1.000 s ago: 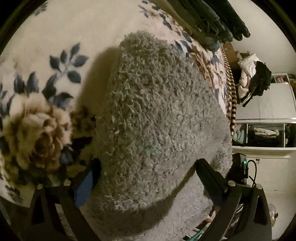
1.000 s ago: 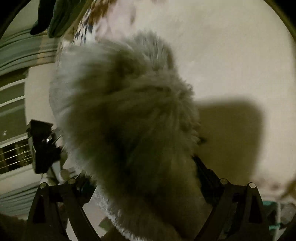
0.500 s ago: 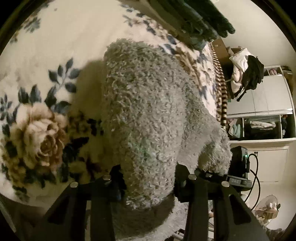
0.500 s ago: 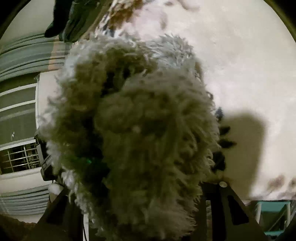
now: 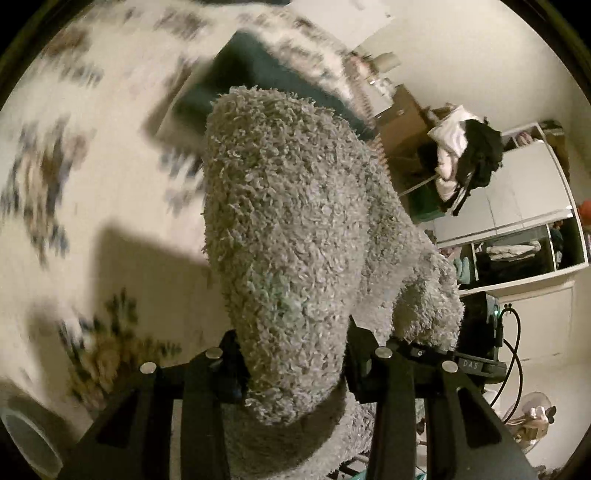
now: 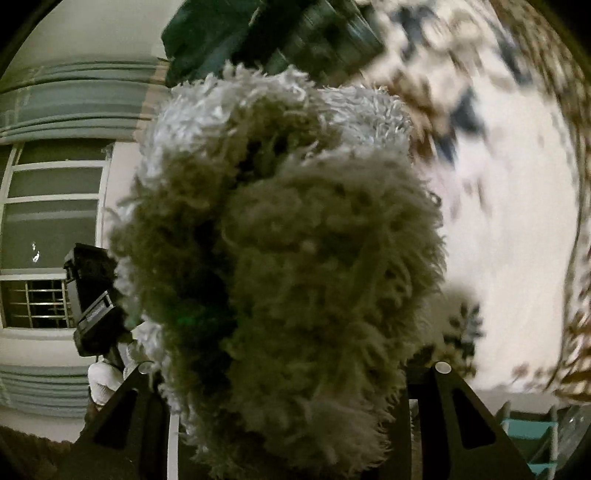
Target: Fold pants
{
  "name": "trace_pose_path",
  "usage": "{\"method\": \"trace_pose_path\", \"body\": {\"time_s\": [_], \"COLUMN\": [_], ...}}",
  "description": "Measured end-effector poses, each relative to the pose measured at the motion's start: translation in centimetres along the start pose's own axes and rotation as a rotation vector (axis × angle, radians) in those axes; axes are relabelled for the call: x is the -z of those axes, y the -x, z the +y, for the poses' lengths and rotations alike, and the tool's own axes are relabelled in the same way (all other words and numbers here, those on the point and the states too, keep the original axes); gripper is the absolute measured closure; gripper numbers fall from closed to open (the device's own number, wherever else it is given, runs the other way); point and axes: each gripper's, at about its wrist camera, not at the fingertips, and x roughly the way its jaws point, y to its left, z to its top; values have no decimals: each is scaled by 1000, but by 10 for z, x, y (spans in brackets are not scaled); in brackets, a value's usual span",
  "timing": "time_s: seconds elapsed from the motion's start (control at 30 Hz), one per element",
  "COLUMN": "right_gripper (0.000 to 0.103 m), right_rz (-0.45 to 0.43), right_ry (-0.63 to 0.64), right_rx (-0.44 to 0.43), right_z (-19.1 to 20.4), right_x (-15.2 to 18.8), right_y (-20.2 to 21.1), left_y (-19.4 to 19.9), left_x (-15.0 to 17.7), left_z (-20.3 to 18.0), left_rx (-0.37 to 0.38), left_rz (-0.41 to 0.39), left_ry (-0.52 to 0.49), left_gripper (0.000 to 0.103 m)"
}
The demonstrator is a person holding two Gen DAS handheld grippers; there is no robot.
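Pants [image 5: 295, 236]: grey fleece bunch, gripped at 6 o'clock, long axis running toward 12 o'clock, raised above the floral bedspread [image 5: 110, 206]. Left gripper [image 5: 295, 365] and right gripper [image 6: 291, 391] each pinch a thick fold. Step, judged: carrying. Next: lay flat, align edges.

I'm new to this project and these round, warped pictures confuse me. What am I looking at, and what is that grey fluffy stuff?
No robot here: a person holds hand tongs, one per hand, each with a wide-angle camera looking along its two fingers. One picture is from the left tongs, the other from the right tongs. The black bars at the bottom are the fingers. Both tongs are shut on the grey fluffy pants, lifted above a flowered blanket. Behind lies dark green clothing. The blur comes from motion.
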Motion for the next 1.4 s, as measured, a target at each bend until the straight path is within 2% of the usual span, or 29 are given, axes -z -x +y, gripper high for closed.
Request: {"method": "trace_pose_path", "body": {"time_s": [0.17,0.23,0.27,0.37,0.57,0.67,0.73,0.83,0.87,0.9,0.93,0.97,1.03,1.1,1.17,1.23,1.3,1.4], "right_gripper": [63,63,63,63,63,62,57,43,37,34,26,20,18,14,10,8,6,6], "right_rz": [-94,-129,-144,-165,-164,-140,-118,-102,-98,-98,-101,-107,-129,-170,-230,-290,-358,-456], "right_ry": [25,31,28,36,-4,-52,-89,-110,-113,-110,-103,-79,-33,39,133,187,213,222], "right_rx": [12,22,22,32,65,85,136,210,227,231,234,256,306,407,560,671,758,832], "right_z": [64,82,94,112,116,99,88,71,69,70,72,78,84,106,136,160,180,207], "right_x": [-86,-126,-152,-202,-310,-347,-366,-373,-372,-370,-369,-367,-373,-363,-344,-321,-295,-251], "right_y": [30,46,48,49,21,-4,-14,-18,-18,-15,-12,-6,-3,11,24,34,44,61], "left_y": [15,15,14,3,-43,-72,-88,-97,-95,-92,-89,-84,-70,-57,-40,-28,-15,8], "left_x": [-101,-147,-166,-236,-327,-352,-368,-372,-370,-367,-364,-361,-353,-346,-333,-321,-303,-273], "left_z": [-32,-37,-36,-31,3,25,37,40,37,33,30,26,14,1,-14,-24,-37,-59], "left_rx": [25,38,41,41,9,-23,-70,-148,-164,-176,-185,-195,-231,-281,-325,-357,-403,-466], "left_rz": [-50,-62,-64,-59,-22,22,60,73,62,57,53,43,3,-43,-101,-139,-163,-208], "left_ry": [-68,-85,-87,-97,-84,-52,-30,-59,-78,-97,-105,-113,-152,-196,-229,-241,-255,-289], "left_gripper": [67,66,66,65,63,58,58,56,42,33,20,16,15,12,12,12,12,12]}}
